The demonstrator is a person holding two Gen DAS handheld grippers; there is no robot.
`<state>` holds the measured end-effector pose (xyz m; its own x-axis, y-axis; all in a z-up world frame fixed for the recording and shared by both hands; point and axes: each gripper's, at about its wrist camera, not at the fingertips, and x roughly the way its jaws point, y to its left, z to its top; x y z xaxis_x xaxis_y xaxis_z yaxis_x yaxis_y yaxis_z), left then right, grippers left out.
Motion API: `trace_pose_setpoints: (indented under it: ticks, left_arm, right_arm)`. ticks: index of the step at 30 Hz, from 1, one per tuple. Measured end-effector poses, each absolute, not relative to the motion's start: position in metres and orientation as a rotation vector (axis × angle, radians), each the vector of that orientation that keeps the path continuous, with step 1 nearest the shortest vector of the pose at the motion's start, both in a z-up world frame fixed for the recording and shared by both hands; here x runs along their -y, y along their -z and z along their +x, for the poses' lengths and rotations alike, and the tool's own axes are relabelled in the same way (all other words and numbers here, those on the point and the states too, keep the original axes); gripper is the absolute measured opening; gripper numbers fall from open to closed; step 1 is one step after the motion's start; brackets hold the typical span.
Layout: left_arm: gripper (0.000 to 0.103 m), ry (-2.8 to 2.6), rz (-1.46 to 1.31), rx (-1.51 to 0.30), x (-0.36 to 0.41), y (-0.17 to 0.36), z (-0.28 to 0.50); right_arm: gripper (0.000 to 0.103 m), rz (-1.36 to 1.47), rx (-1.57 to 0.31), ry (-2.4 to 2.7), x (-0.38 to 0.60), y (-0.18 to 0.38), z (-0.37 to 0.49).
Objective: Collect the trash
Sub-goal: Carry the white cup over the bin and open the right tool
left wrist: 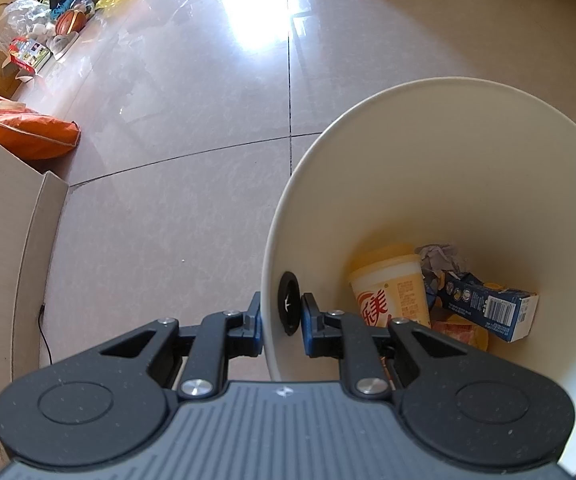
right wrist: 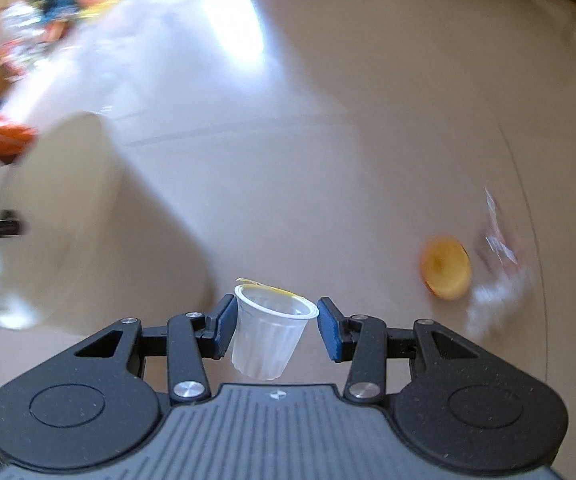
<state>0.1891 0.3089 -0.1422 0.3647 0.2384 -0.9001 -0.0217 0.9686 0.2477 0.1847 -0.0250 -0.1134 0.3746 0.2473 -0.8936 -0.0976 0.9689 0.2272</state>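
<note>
a: left gripper (left wrist: 282,317)?
b: you pinch the near wall of the white trash bin (left wrist: 487,152), one finger outside, one inside, next to a black grommet (left wrist: 289,307) in the wall. the bin is tilted, mouth toward the camera.
a: what's in it?
b: a yellow instant-drink cup (left wrist: 391,288), a blue carton (left wrist: 487,306) with a barcode, crumpled grey paper (left wrist: 441,258), something orange under the carton.
a: right gripper (right wrist: 275,328)?
b: your fingers are spread. a small clear plastic cup (right wrist: 270,336) with a peeled lid sits between the blue pads (right wrist: 224,326), touching the left one, gap on the right. can't tell if it's supported.
a: anything left on the floor?
b: an orange round lid (right wrist: 445,268) and a clear wrapper (right wrist: 499,240) just beside it, both blurred, off to the right. the bin shows blurred at left.
a: background?
b: tiled floor (left wrist: 192,120), cardboard box (left wrist: 4,240) at left, orange bag (left wrist: 34,136).
</note>
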Motion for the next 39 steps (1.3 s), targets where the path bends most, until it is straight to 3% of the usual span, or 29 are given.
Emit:
trace_pose_setpoints:
  ticks: [6,13,15,17,39]
  left_arm:
    - [0.016,-0.167,0.210,-1.188,-0.309,0.141,0.189]
    - [0.016,-0.168,0.207,-1.189,-0.310,0.141,0.190]
    - [0.016,-0.168,0.202,-1.189,-0.310,0.140,0.191]
    - [0.016,-0.167,0.202,-1.189,-0.311,0.140,0.191]
    - [0.016,-0.169,0.212,-1.192,-0.308,0.141,0.191]
  right_arm:
    - [0.049,0.066,-1.022,-0.435,-0.044,0.048,0.196]
    - [0.052,0.032,-0.972,-0.572,-0.113,0.035,0.206]
    - [0.082,0.057,-0.963,-0.588,-0.126,0.036,0.203]
    - [0.089,0.065,-0.927,-0.580,-0.135,0.035,0.198]
    - [0.098,0.052,-1.003,-0.343,-0.069,0.070,0.190]
